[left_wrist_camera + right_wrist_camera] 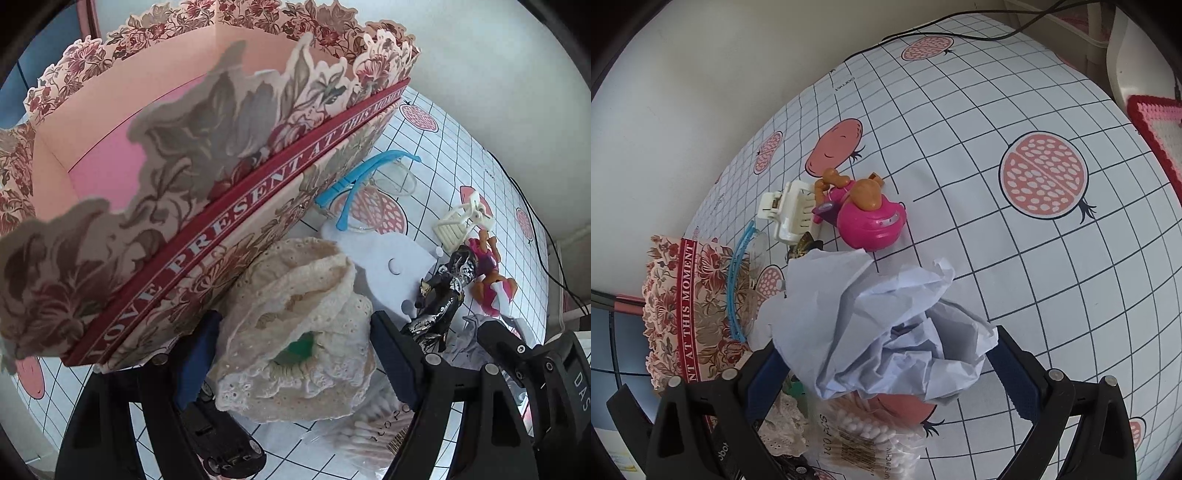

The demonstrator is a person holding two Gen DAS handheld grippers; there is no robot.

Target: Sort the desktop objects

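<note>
My left claw (295, 354) hangs steeply over a cream lace cloth (295, 325), its blue pads standing apart on either side of the bundle and not visibly pressing it. The cloth lies on the desk (997, 258) right against the base of the floral gift box (184, 206), whose pink interior looks to be where sorted items go. My right claw (886, 354) brackets a crumpled sheet of white paper (882, 325); its jaws stand wide, and I cannot tell whether the pads actually bear on the paper or merely flank it.

The risks, as I judge them, come from crowding. The left pad nearest the box sits almost at its wall, so a closing squeeze could snag the scalloped cardboard edge or shove the box. A dark toy car (221, 439) lies under the left claw and a packet of cotton swabs (860, 439) lies just beside the cloth; either could be dragged along. The lace is loose and may slip through or be lifted only partly. The paper is springy and could pop free. The two claws work close together, so a collision is possible. Near the paper, the pink toy figure (871, 218), the cream hair clip (790, 210) and the blue-framed glasses (354, 184) could be knocked.
</note>
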